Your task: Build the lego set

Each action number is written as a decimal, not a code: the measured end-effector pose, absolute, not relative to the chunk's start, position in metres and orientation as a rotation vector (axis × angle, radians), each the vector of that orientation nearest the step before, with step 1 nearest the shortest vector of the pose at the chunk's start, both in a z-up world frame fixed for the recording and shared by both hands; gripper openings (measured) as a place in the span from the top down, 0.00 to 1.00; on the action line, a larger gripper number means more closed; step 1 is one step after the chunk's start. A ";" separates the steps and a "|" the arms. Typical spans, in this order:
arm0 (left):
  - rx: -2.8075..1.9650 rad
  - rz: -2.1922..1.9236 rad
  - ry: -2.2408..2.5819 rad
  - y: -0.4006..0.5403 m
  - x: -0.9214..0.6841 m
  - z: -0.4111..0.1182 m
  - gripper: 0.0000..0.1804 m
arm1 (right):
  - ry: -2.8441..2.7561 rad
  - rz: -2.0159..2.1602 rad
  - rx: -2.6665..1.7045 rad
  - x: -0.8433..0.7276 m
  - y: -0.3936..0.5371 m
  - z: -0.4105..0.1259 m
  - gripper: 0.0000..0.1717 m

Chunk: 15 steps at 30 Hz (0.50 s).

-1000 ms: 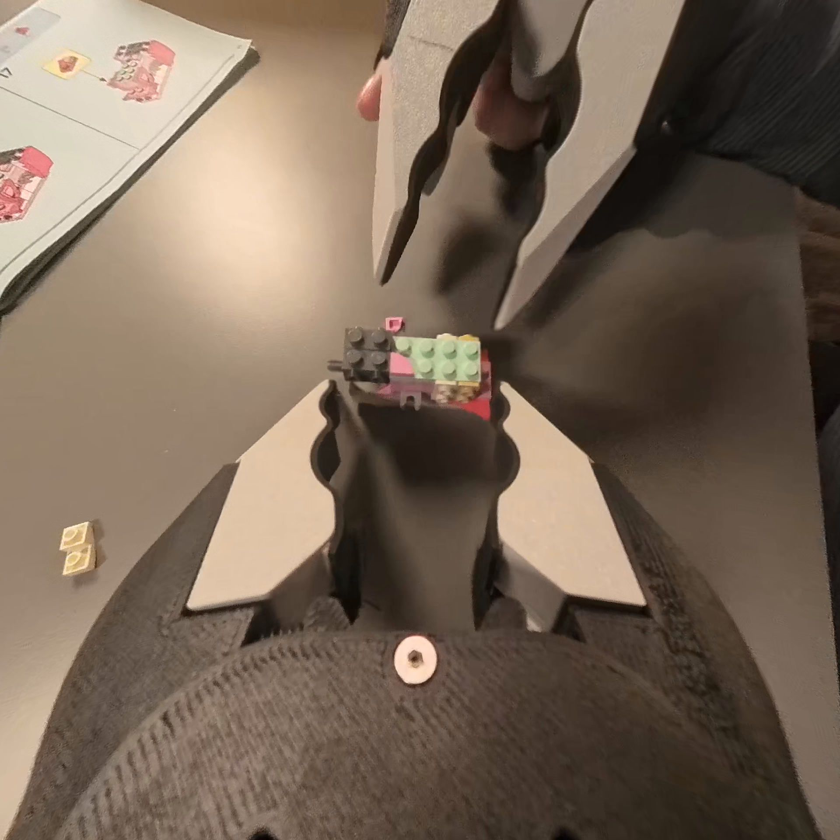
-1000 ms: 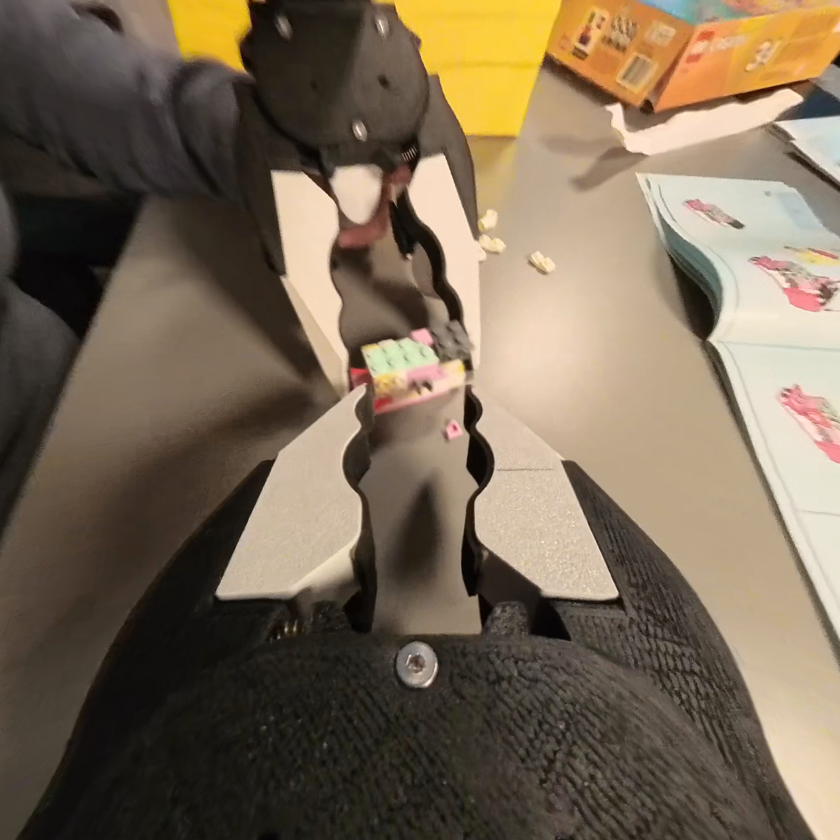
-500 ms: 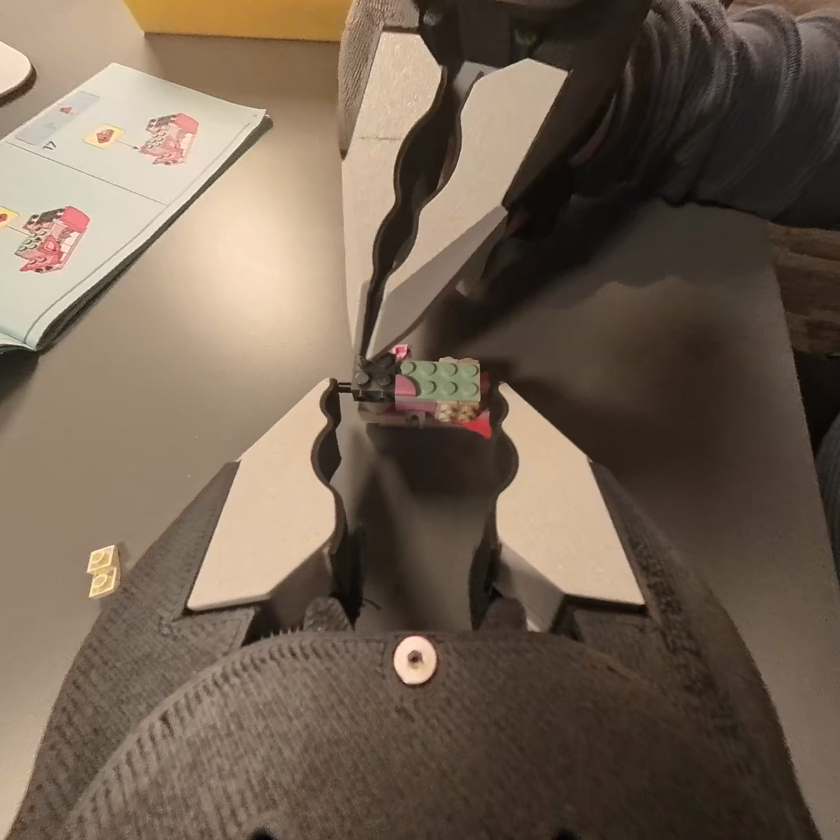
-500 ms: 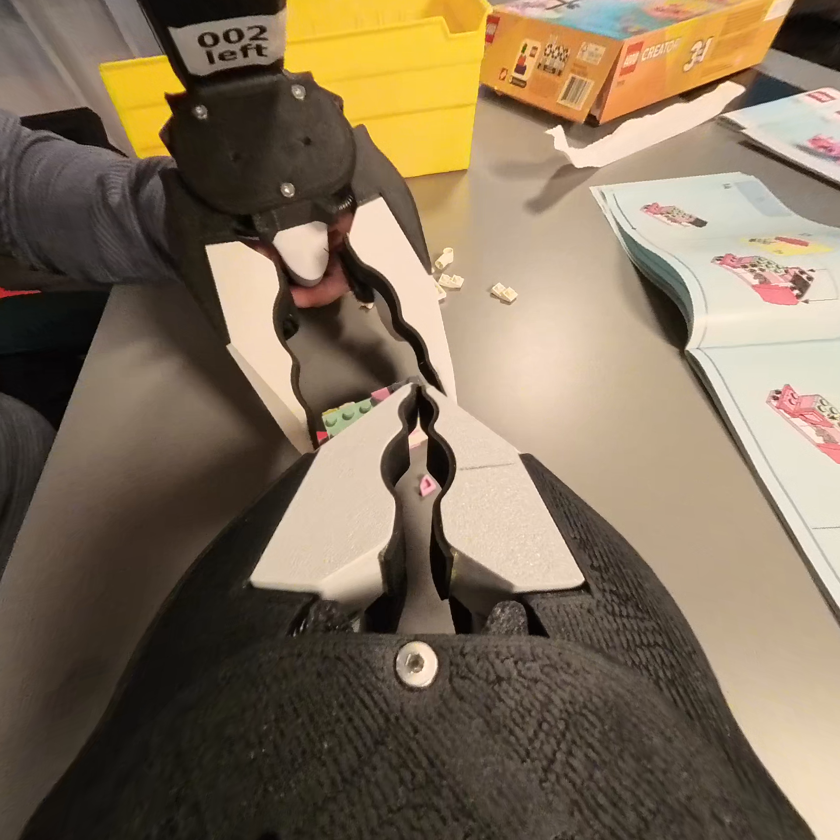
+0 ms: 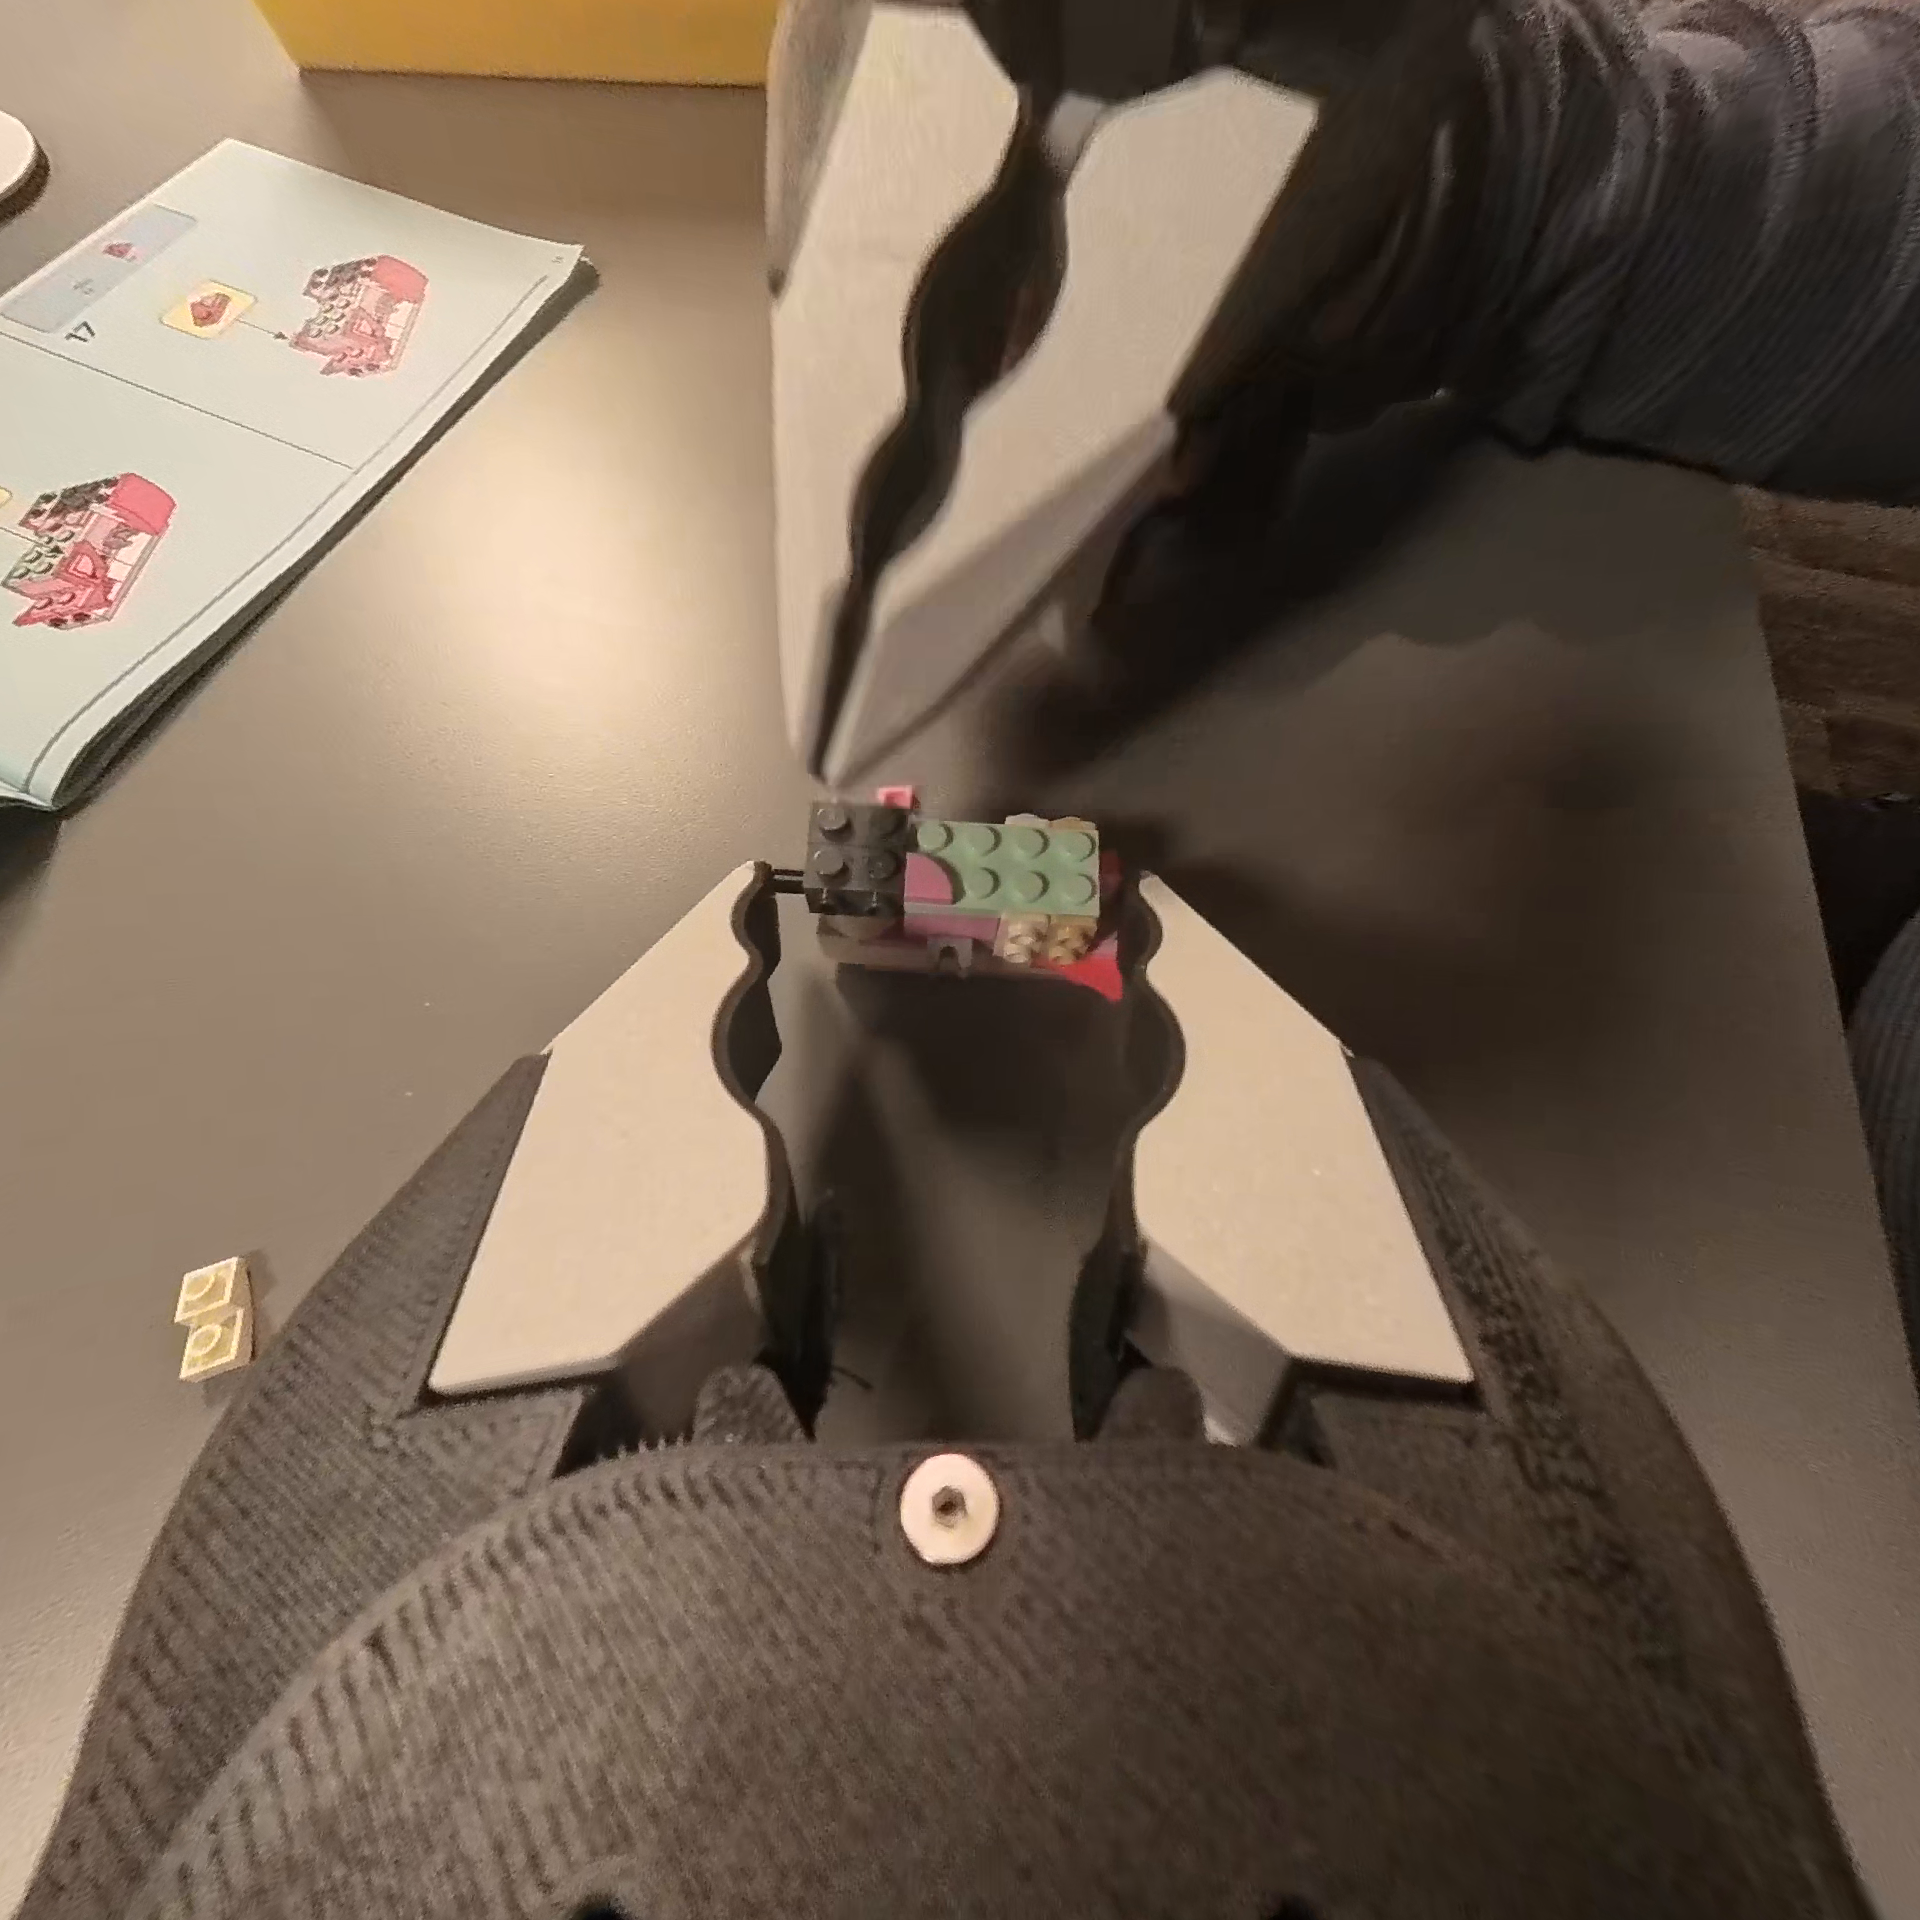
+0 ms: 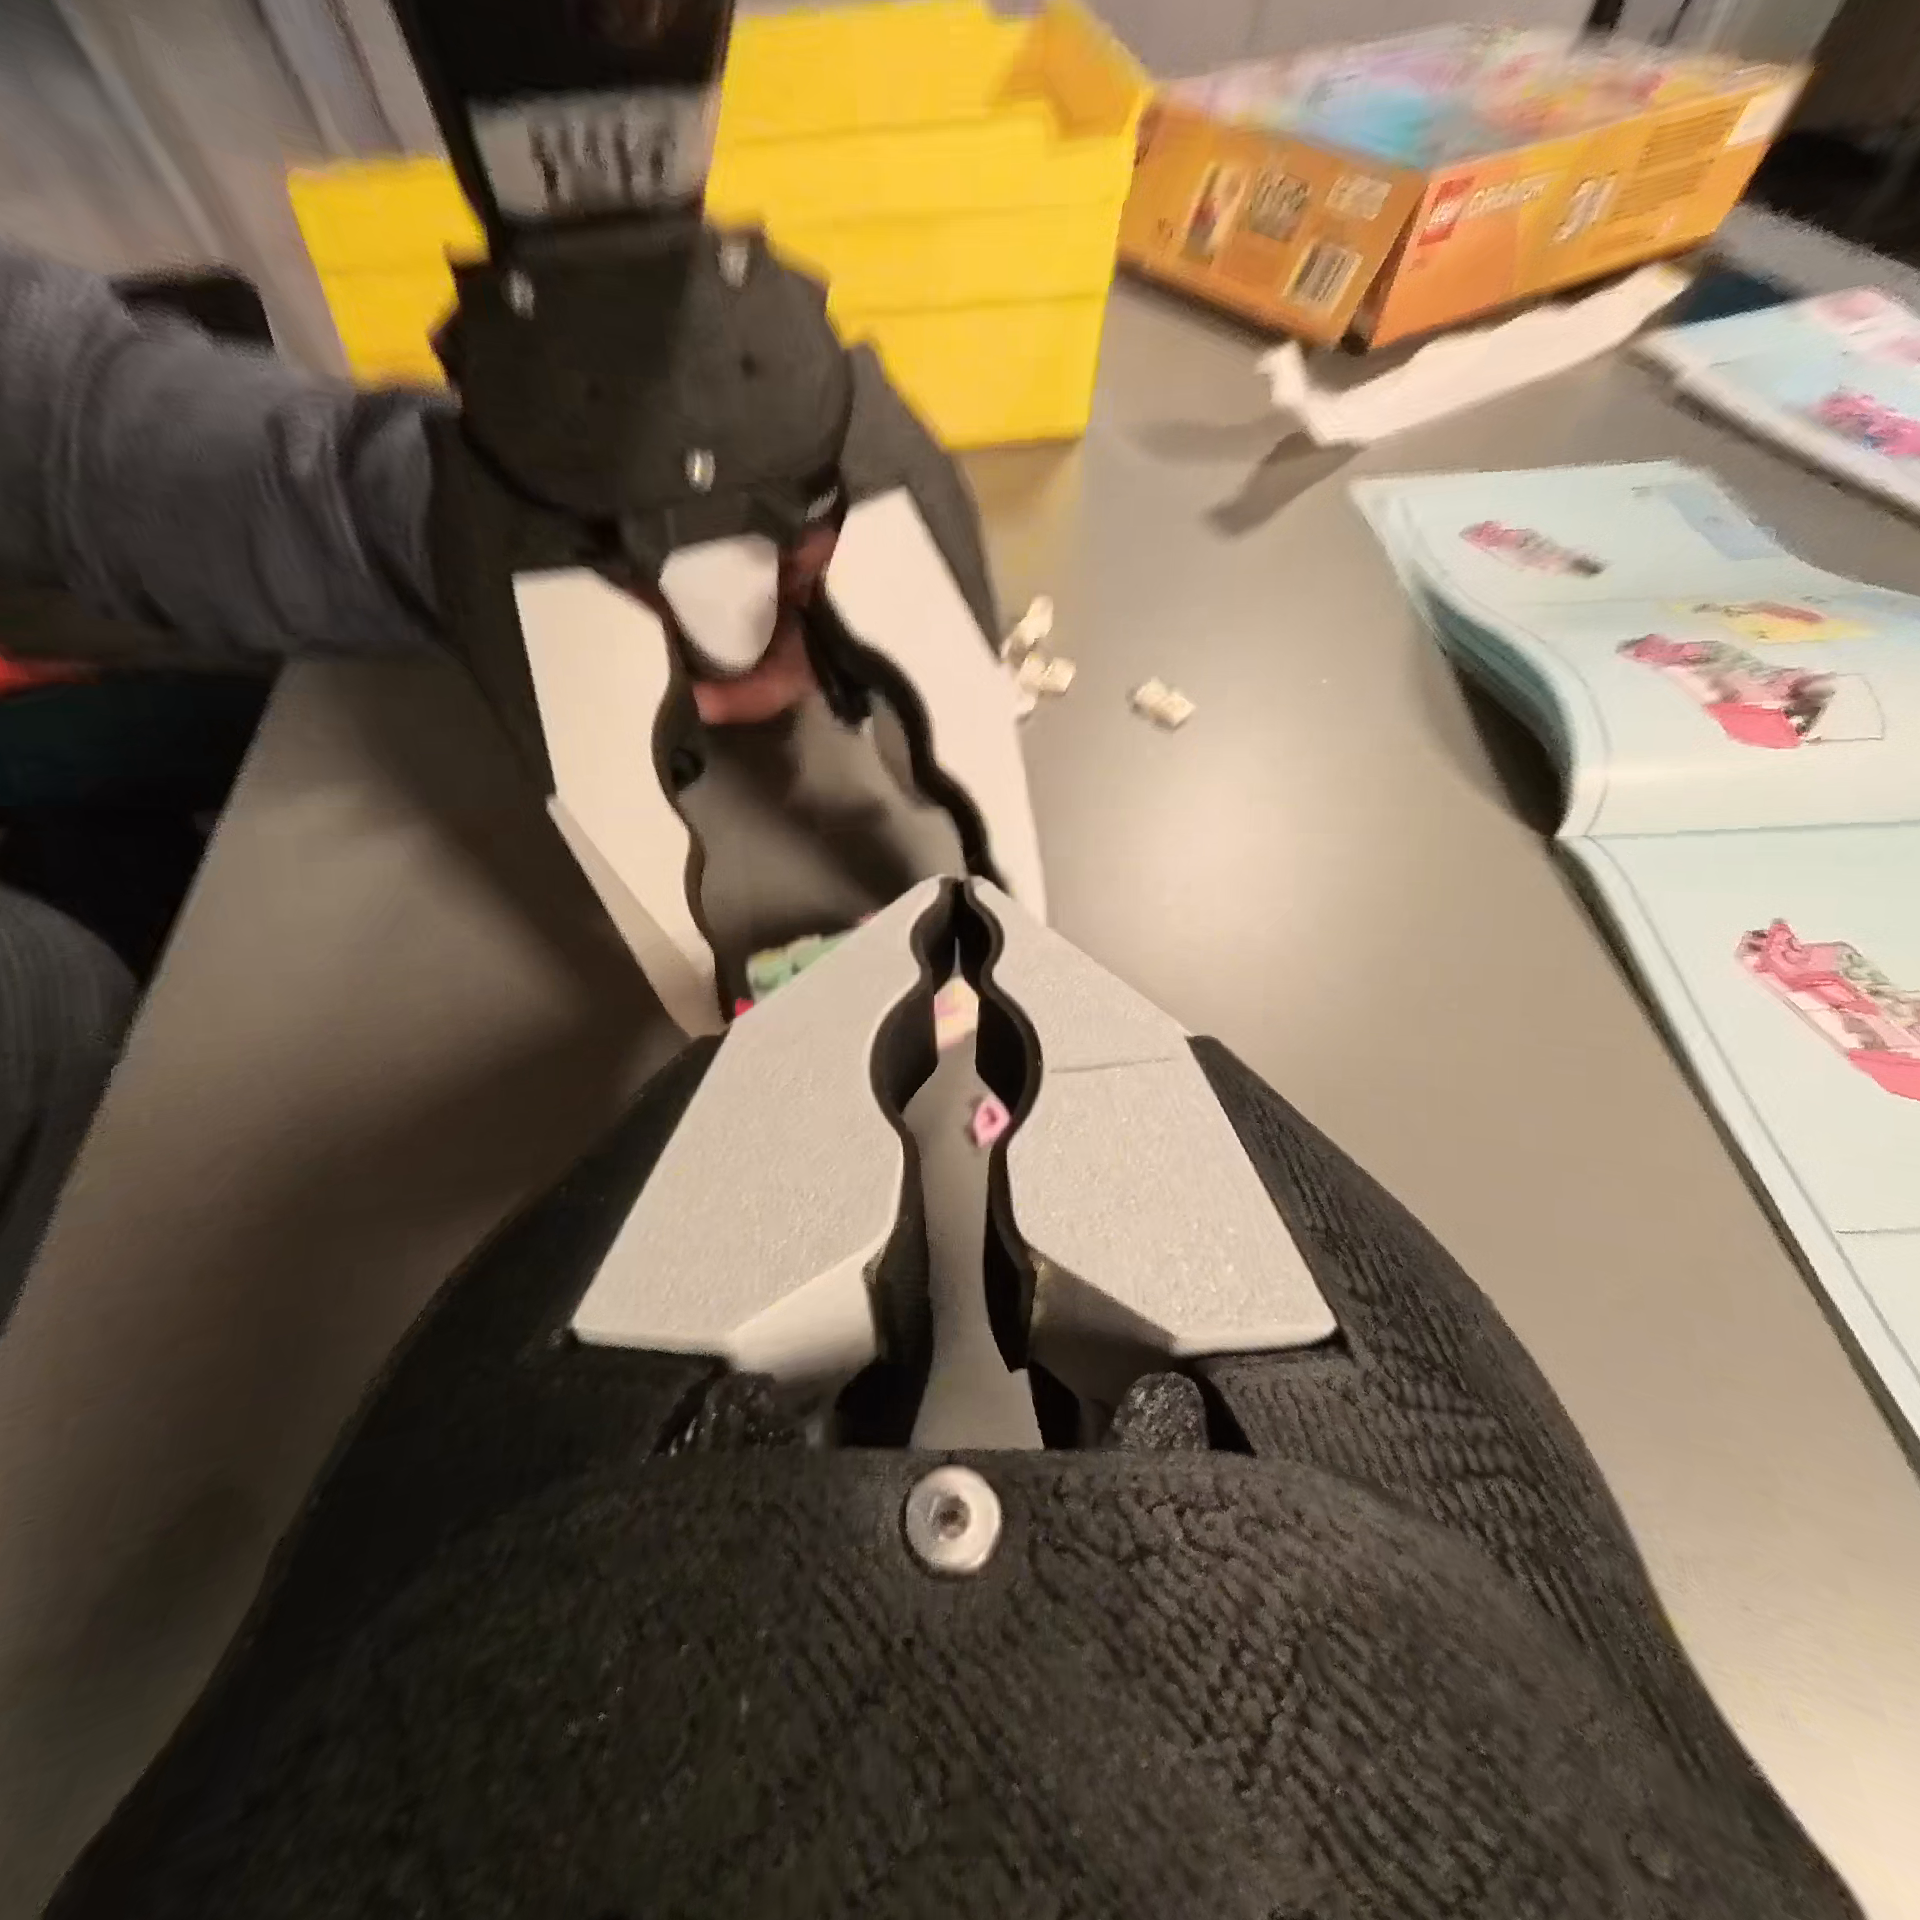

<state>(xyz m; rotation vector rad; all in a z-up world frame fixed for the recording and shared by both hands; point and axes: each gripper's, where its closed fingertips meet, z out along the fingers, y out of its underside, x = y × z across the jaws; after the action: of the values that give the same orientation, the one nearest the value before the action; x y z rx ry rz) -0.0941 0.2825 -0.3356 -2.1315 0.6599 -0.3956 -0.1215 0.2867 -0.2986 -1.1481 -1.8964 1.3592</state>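
Observation:
My left gripper (image 5: 945, 883) is shut on a small brick model (image 5: 977, 883) with a black block, a green plate and pink and red parts, and holds it a little above the dark table (image 5: 520, 831). My right gripper (image 6: 956, 885) is shut, its tips pressed together. In the left wrist view its tips (image 5: 831, 764) hang just above the model's black block. A tiny pink piece (image 6: 987, 1122) lies on the table under my right fingers and also shows behind the model (image 5: 899, 795). The model's green top (image 6: 790, 961) peeks out beside my right fingers.
An open instruction booklet (image 5: 260, 416) lies at the left, also seen in the right wrist view (image 6: 1714, 727). Small tan bricks (image 5: 215, 1314) lie loose on the table. A yellow bin (image 6: 914, 260), an orange box (image 6: 1403, 208) and torn white paper (image 6: 1455, 353) stand farther off. The table edge (image 5: 1766, 935) runs at the right. Less than 4 cm separates the two grippers' tips.
My right gripper has closed from wide open to tips together and come close over the model's black end. The left gripper still holds the model; the pink piece stays on the table.

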 end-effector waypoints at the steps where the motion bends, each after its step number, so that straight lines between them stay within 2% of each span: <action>1: -2.132 -0.396 0.660 0.282 -0.094 -0.336 0.64 | -1.838 1.388 -1.152 -0.122 0.293 -0.291 1.00; 4: -2.132 -0.399 0.659 0.282 -0.094 -0.336 0.64 | -1.834 1.305 -1.096 -0.114 0.305 -0.292 1.00; 7: -2.132 -0.404 0.658 0.282 -0.094 -0.335 0.64 | -1.940 1.226 -1.128 -0.106 0.308 -0.308 0.88; 9: -2.131 -0.408 0.660 0.282 -0.094 -0.335 0.64 | -1.996 1.206 -1.182 -0.104 0.307 -0.318 0.83; 15: -2.150 -0.450 0.659 0.280 -0.093 -0.337 0.64 | -2.088 1.129 -1.218 -0.101 0.304 -0.333 0.86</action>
<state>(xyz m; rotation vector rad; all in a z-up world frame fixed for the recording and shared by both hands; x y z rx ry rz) -0.0926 0.2797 -0.3372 -2.1499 0.6593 -0.4496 -0.1006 0.3036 -0.3327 -1.2181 -2.0880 1.1289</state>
